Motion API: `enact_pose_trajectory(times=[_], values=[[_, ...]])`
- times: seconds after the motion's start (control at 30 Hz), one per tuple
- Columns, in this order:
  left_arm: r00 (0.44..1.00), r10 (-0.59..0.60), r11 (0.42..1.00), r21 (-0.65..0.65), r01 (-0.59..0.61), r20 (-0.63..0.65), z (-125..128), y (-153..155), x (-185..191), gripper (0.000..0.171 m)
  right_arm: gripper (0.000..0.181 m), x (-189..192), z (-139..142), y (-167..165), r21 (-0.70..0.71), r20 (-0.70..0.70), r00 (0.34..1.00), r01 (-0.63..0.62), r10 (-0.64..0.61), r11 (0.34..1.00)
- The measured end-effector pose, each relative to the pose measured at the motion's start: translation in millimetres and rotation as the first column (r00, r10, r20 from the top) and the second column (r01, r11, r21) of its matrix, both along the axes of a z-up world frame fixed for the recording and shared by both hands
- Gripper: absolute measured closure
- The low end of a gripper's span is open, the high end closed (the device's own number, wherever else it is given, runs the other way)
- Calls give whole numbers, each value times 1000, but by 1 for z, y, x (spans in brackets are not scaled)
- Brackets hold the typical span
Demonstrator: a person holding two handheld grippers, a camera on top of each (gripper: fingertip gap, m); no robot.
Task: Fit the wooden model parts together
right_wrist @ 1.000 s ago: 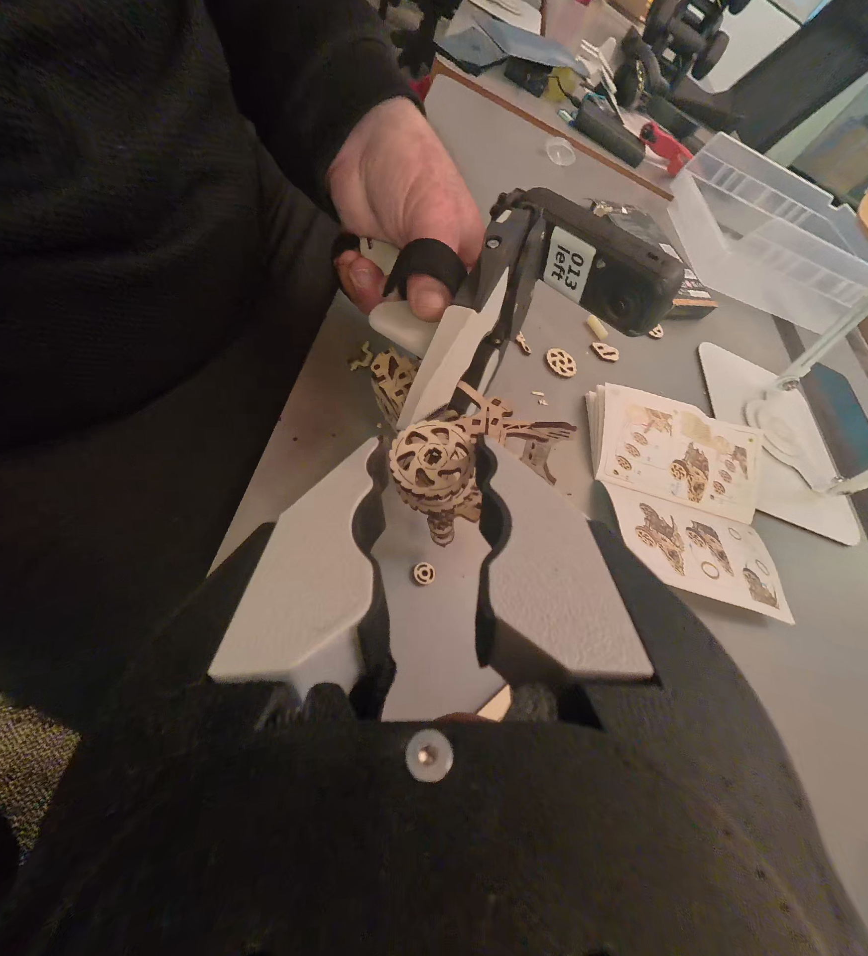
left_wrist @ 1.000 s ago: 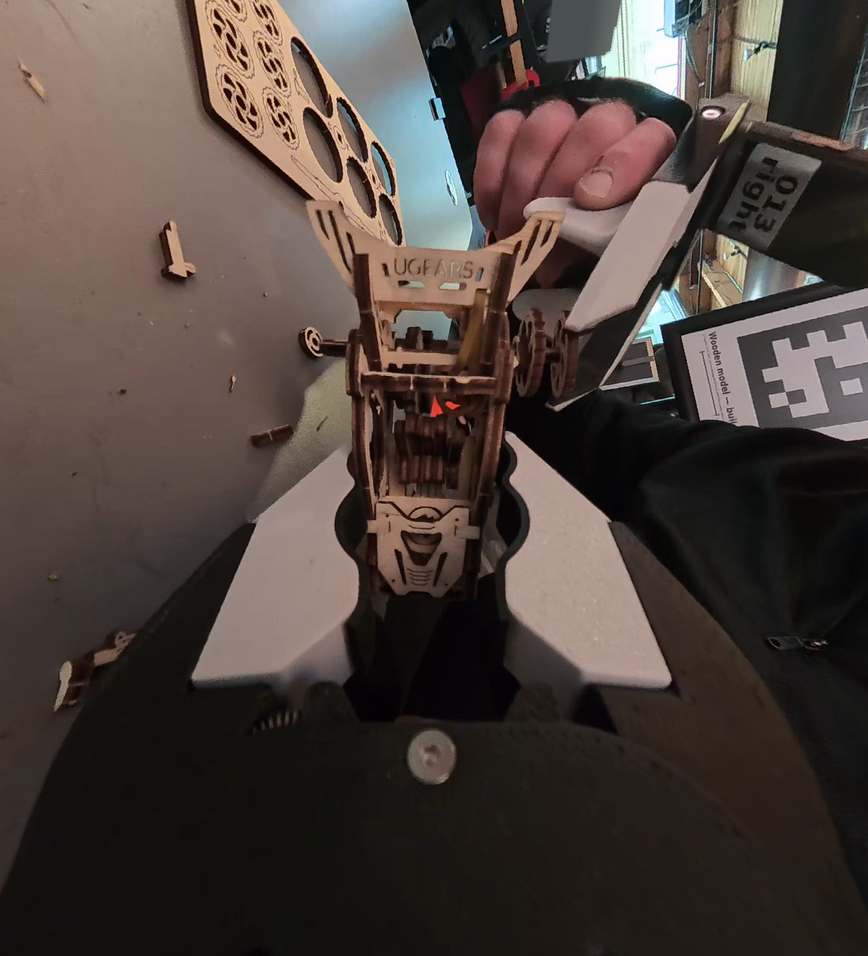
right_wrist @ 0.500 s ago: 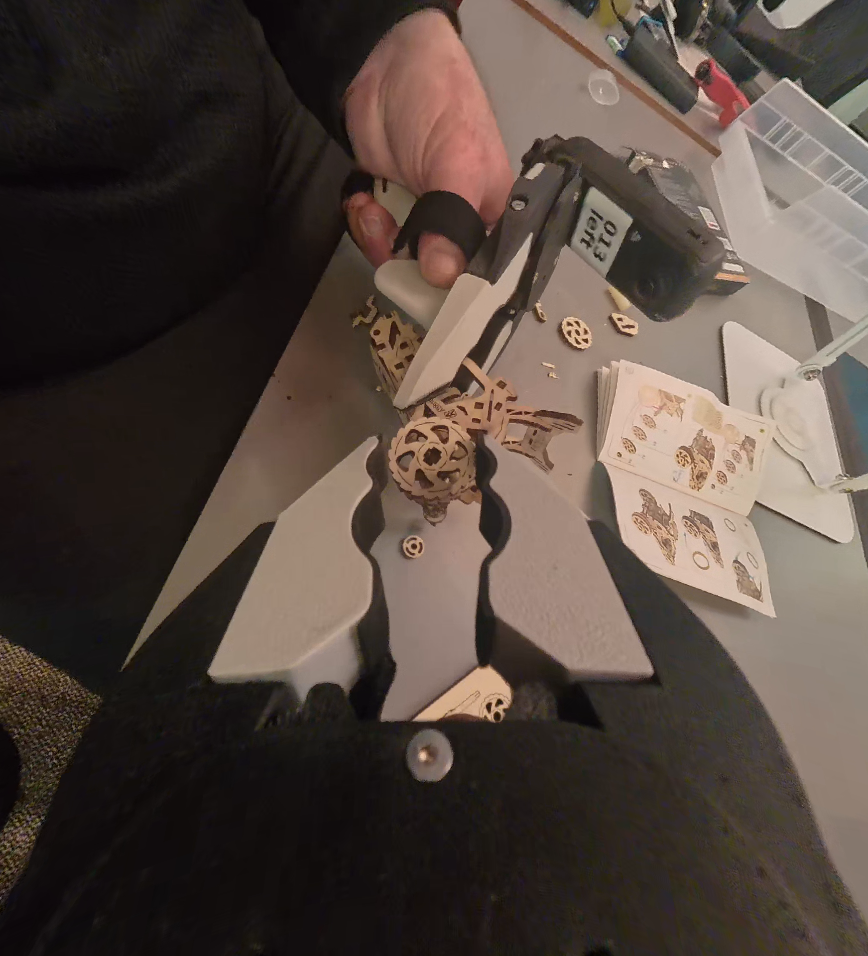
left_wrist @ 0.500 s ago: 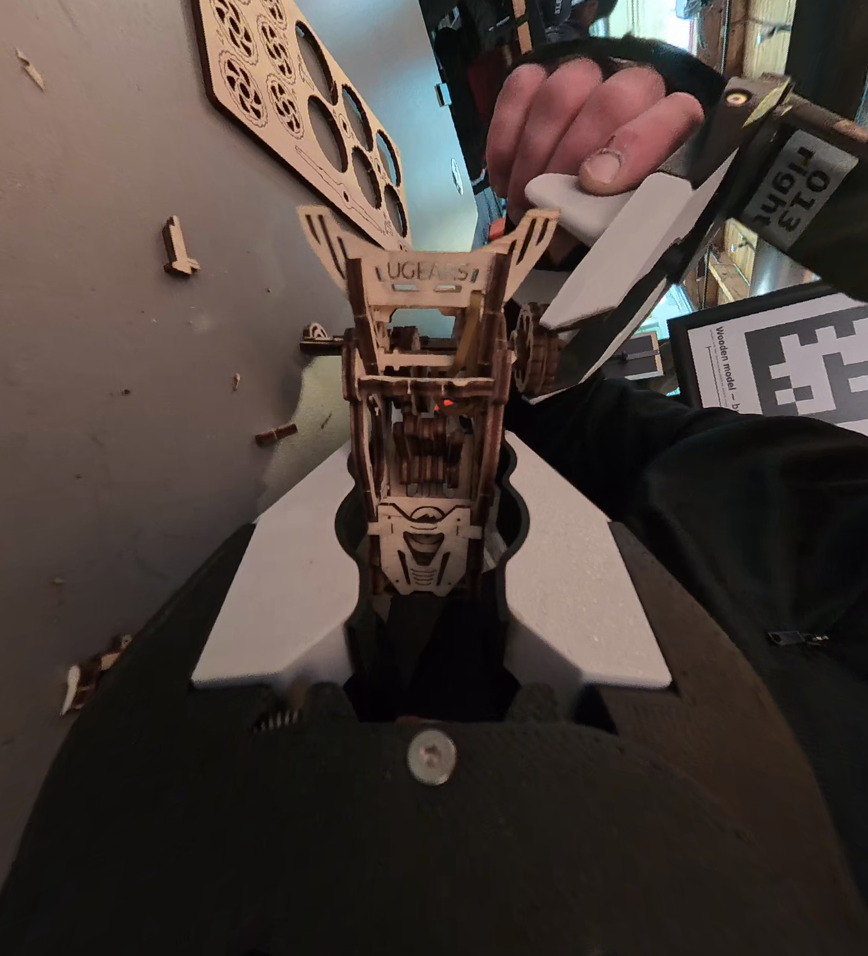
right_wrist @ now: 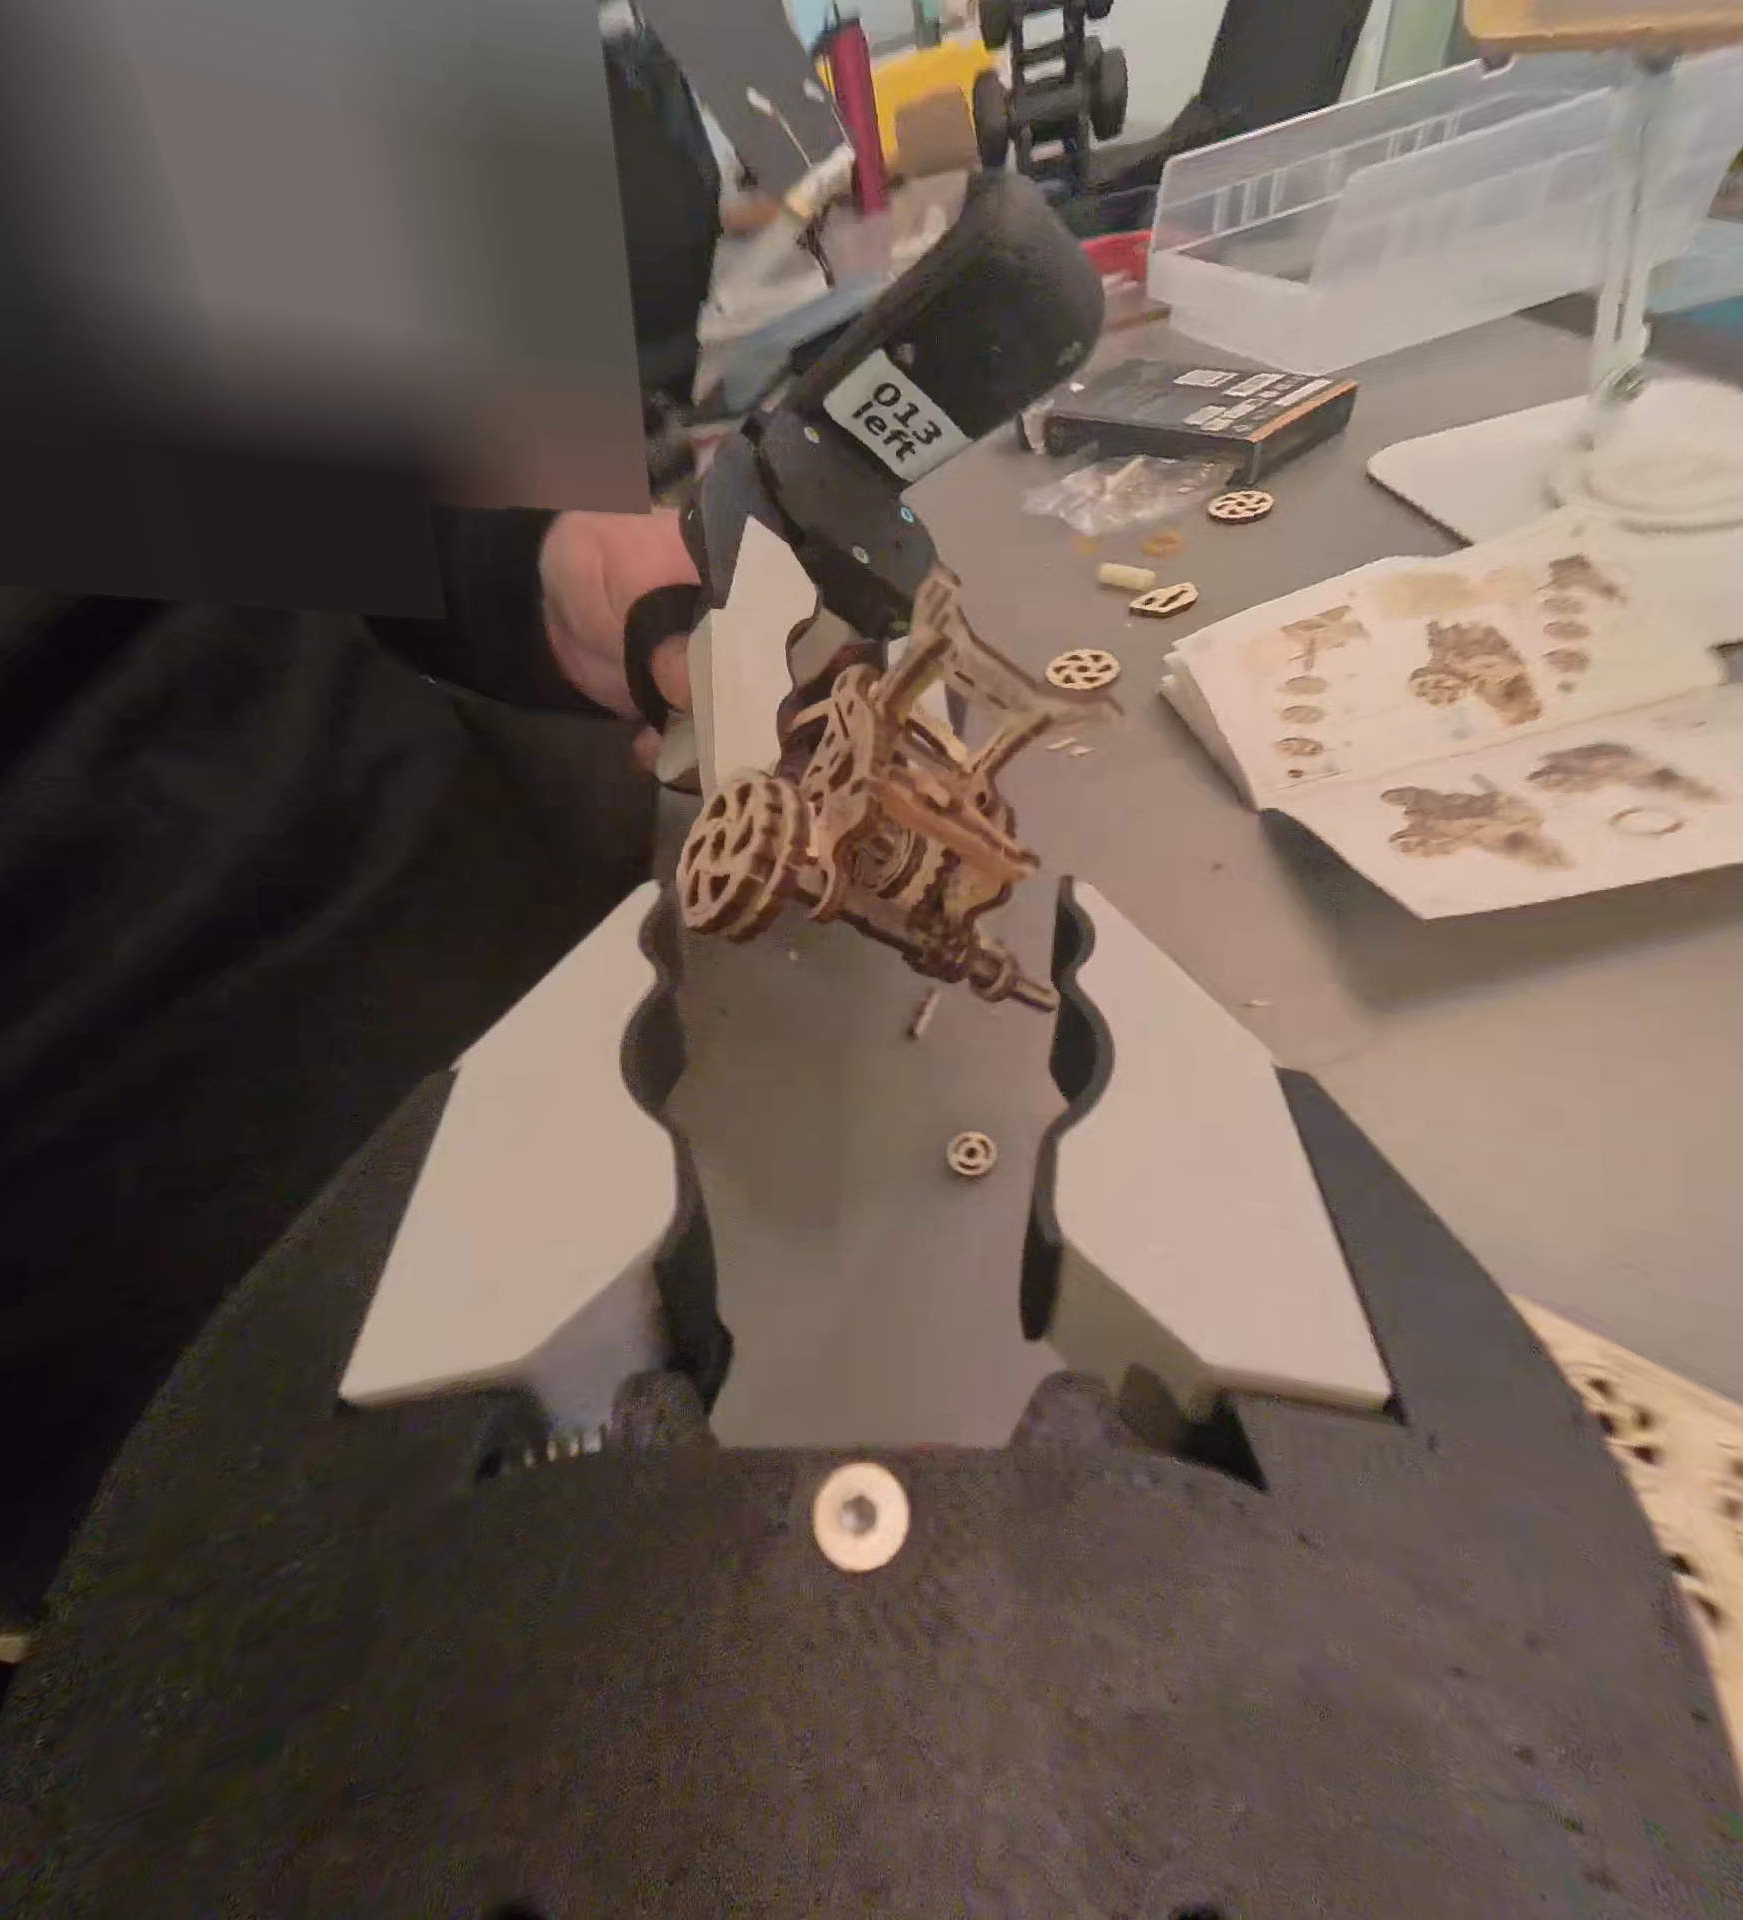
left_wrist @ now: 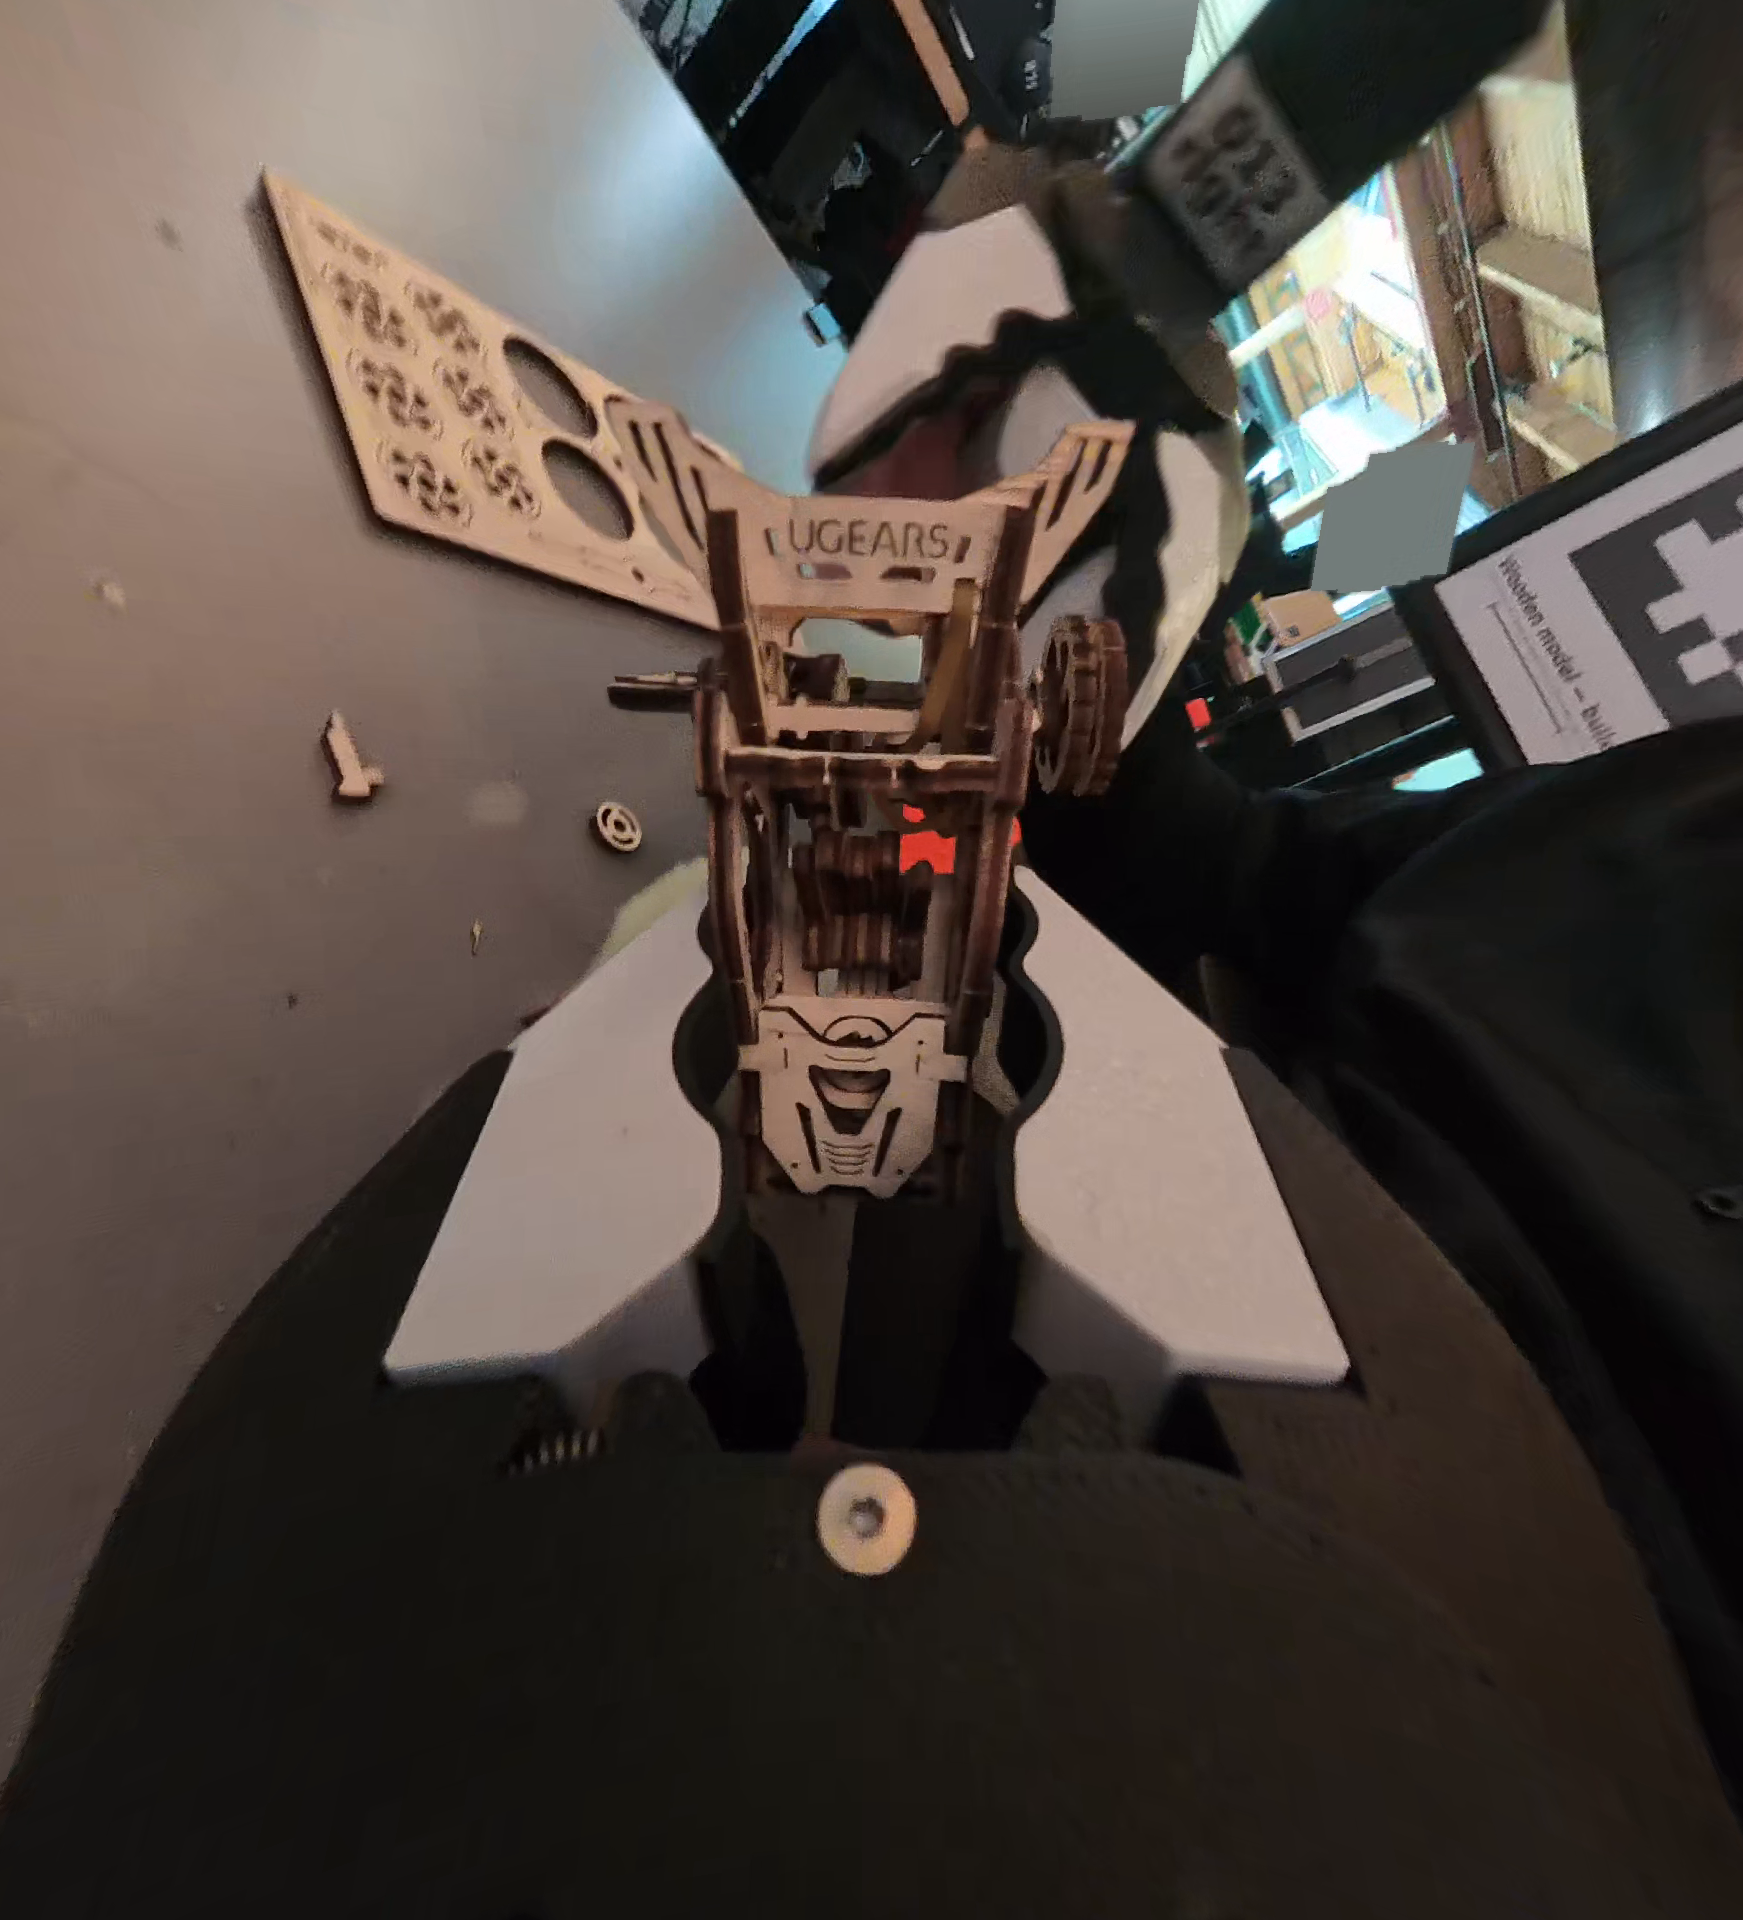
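My left gripper (left_wrist: 862,935) is shut on the wooden model (left_wrist: 862,831), a small vehicle frame with gears, and holds it upright above the grey table (left_wrist: 171,935). A wooden wheel (left_wrist: 1080,707) sits on the axle at the model's right side. My right gripper (right_wrist: 862,904) is open with its jaws wide apart. The wheel (right_wrist: 742,873) and the model (right_wrist: 908,821) hang just beyond its fingertips, and neither pad touches them. The left gripper (right_wrist: 815,707) shows there gripping the model from above. The right gripper (left_wrist: 1054,447) shows blurred behind the model in the left wrist view.
A wooden part sheet (left_wrist: 472,416) lies on the table. A small ring (right_wrist: 971,1153) and a stick piece (right_wrist: 921,1013) lie under my right jaws. An open instruction booklet (right_wrist: 1469,727), loose wheels (right_wrist: 1083,668), a black box (right_wrist: 1199,410) and a clear plastic bin (right_wrist: 1366,239) are at the right. My hands' fingertips stand some 5 cm from each other.
My right gripper was shut on the wheel at the model's axle. It has opened wide and drawn back, and the wheel stays on the axle. The left gripper still holds the model.
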State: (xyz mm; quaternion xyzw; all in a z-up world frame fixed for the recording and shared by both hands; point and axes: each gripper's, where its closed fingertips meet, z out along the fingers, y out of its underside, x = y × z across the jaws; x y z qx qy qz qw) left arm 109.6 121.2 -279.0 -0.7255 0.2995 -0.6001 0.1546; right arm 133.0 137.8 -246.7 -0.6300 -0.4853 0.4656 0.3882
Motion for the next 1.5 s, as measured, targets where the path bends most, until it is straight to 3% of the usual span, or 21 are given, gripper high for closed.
enact_pose_trajectory(times=[0.17, 0.33, 0.7, 0.8, 0.93, 1.07, 1.2, 1.3, 1.4, 1.5], values=[[999, -7, 989, 148, 14, -46, 3, 1, 3, 126, 88, -10, -5, -10, -178, -54, 998, -55, 46, 983], [999, -11, 980, 197, 18, -36, 7, -1, 5, 126, 113, -12, -3, -12, -273, -122, 990, -106, 75, 956], [999, 14, 962, 275, -1, -46, 10, 4, 6, 125, 116, -12, -3, -9, -242, -131, 991, -72, 40, 968], [997, 18, 948, 319, 6, -73, 9, 5, 6, 108, 116, -15, -7, -6, -223, -113, 994, -30, 5, 974], [991, 43, 945, 328, 1, -127, 1, 9, 9, 95, 117, -17, -11, -2, -224, -107, 993, 14, -39, 975], [996, 78, 961, 270, -64, -43, 8, 14, 6, 115, 117, -21, -13, -7, -208, -105, 994, 15, -38, 978], [998, 64, 966, 250, -59, -12, 9, 11, 8, 111, 116, -20, -11, -7, -222, -122, 992, 12, -40, 975], [999, 14, 985, 173, -20, 33, 12, 5, 11, 82, 116, -20, -18, -5, -221, -91, 995, 30, -51, 975], [999, 30, 982, 186, -27, -16, 3, 6, 13, 85, 116, -21, -17, -4, -215, -88, 995, 36, -56, 976], [999, 30, 989, 147, -33, 23, 6, 6, 13, 88, 116, -21, -13, -2, -206, -87, 994, 42, -62, 978]])
